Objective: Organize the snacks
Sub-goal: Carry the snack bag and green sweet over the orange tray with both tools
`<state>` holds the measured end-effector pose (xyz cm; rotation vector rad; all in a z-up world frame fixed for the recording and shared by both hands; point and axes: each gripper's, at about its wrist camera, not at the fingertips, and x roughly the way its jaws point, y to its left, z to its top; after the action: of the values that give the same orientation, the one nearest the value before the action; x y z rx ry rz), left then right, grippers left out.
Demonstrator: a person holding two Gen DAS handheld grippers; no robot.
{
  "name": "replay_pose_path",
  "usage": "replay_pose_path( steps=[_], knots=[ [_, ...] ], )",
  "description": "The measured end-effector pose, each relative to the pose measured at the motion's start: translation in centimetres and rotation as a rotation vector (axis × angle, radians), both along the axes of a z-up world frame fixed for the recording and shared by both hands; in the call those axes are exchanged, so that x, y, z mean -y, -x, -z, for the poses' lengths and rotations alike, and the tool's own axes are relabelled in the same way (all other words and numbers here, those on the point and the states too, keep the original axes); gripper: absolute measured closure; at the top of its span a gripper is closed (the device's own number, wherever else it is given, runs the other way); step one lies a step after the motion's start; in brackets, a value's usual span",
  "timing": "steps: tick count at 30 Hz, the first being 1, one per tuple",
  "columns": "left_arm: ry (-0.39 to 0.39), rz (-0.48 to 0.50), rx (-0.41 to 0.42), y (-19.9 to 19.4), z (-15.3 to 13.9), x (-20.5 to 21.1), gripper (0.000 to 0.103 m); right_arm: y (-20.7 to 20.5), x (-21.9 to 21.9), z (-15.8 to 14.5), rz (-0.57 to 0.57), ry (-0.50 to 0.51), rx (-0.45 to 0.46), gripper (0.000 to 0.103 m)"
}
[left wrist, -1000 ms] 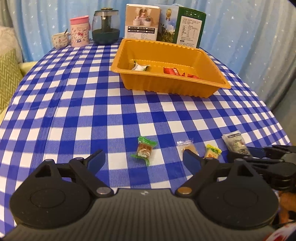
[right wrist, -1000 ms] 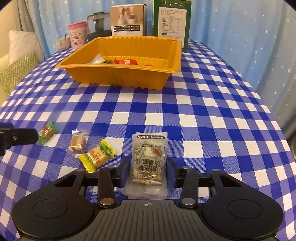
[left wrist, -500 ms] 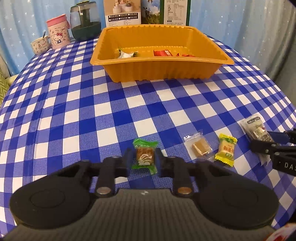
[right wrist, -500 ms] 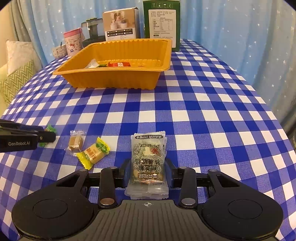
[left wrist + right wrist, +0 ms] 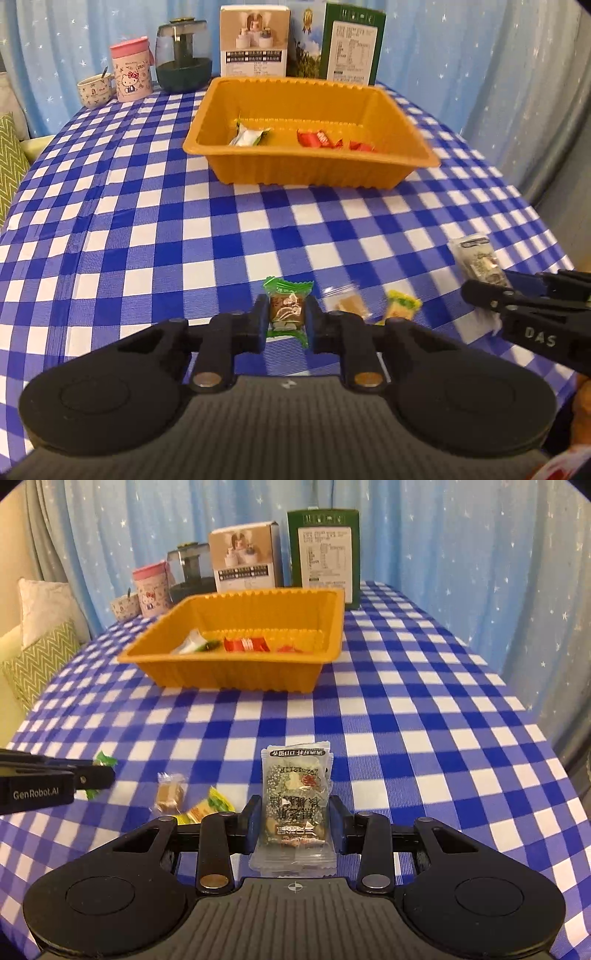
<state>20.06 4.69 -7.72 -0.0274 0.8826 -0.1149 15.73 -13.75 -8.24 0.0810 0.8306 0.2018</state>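
Note:
My left gripper [image 5: 286,317] is shut on a green-wrapped candy [image 5: 287,310] and holds it above the checked cloth. My right gripper [image 5: 295,821] is shut on a clear nut-snack packet [image 5: 295,797], also lifted. The packet also shows in the left wrist view [image 5: 478,260]. A clear-wrapped caramel [image 5: 169,794] and a yellow-wrapped candy [image 5: 205,808] lie on the cloth between the grippers. The orange tray [image 5: 306,173] stands farther back and holds a white-green packet [image 5: 247,136] and red-wrapped sweets [image 5: 319,139].
Behind the tray stand a white box [image 5: 255,44] and a green box [image 5: 351,46]. A dark glass jar [image 5: 183,61], a pink Hello Kitty cup [image 5: 131,74] and a small mug [image 5: 94,88] stand at the back left. A cushion [image 5: 40,661] lies beyond the table's left edge.
My left gripper closed on the green candy and raised it off the cloth. My right gripper, holding the nut packet throughout, has lifted it higher.

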Motion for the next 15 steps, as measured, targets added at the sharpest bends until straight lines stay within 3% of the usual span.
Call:
replay_pose_path(
  steps=[15],
  knots=[
    [0.032,0.000,0.049,0.9,-3.2,1.1,0.085,0.3,0.1,-3.7,-0.001,-0.029,0.066,0.065]
  ],
)
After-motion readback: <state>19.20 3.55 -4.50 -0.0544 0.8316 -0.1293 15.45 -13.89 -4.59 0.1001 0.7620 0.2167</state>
